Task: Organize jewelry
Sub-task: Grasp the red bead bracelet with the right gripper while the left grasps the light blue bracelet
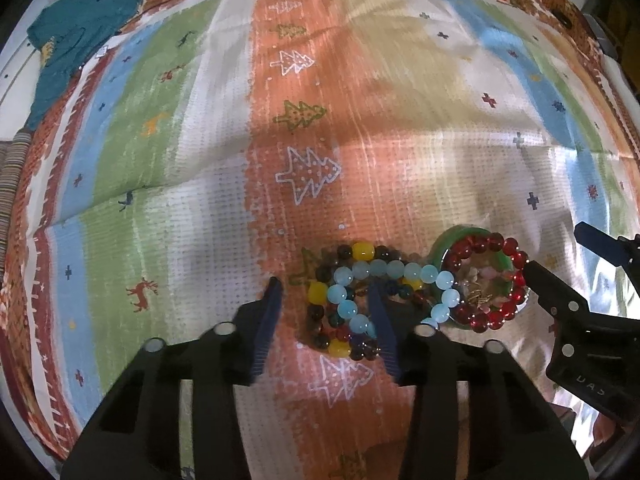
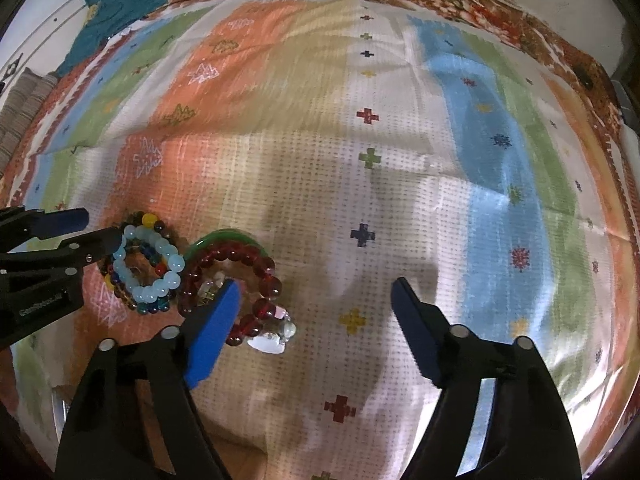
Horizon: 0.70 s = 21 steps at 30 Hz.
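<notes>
Writing: "UAS" in part on the right tongs' body, seen from the left wrist; the left body's lettering is too blurred to read.
Bracelets: pale blue strand (image 1: 362, 286) lies over a mixed dark and yellow strand (image 1: 340, 300) on the patterned cloth (image 1: 200, 160); long axis runs left-right.
Red strand (image 1: 490, 280): ringed over a green dish (image 1: 448, 242), just right of the others.
Left tongs (image 1: 324, 300): spread wide, released, straddling the blue strand; right finger (image 1: 380, 320) lies across the beads.
Right tongs (image 2: 316, 308): wide apart, holding nothing; left finger (image 2: 216, 332) over the red strand.
Far left: teal garment (image 1: 80, 28).
</notes>
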### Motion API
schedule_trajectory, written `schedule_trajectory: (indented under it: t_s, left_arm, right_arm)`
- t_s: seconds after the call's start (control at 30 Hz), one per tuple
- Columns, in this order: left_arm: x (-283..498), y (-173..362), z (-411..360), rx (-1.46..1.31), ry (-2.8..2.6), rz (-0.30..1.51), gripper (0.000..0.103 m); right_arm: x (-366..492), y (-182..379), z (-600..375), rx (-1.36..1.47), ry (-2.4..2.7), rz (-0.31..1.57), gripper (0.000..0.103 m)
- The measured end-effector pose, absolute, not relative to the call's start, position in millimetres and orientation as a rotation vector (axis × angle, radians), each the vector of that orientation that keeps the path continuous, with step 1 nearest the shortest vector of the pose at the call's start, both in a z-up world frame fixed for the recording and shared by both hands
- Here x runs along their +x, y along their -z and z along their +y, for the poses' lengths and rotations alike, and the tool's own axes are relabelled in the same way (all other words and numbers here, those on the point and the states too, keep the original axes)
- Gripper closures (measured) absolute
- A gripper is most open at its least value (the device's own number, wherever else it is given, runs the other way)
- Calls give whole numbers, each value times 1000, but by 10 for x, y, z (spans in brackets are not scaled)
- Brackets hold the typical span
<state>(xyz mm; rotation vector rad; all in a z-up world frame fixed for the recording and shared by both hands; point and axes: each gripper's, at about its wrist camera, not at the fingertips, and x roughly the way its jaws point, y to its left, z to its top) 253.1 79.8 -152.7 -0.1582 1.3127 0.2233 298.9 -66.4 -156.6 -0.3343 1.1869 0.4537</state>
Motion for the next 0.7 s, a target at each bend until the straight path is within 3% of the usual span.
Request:
schedule_trajectory:
  t_s: [0.07, 0.57, 0.7]
  left_arm:
    - [2547, 1567, 800, -158, -223, 1323, 73]
    - [2584, 1729, 817, -145, -195, 1346, 79]
    - [2618, 1758, 845, -148, -191, 1346, 80]
  right_arm:
    - [2984, 1570, -635, -334, -462, 1190, 36]
    - [2985, 1670, -545, -331, -524, 1235, 87]
    - [2959, 1687, -512, -347, -536, 1236, 89]
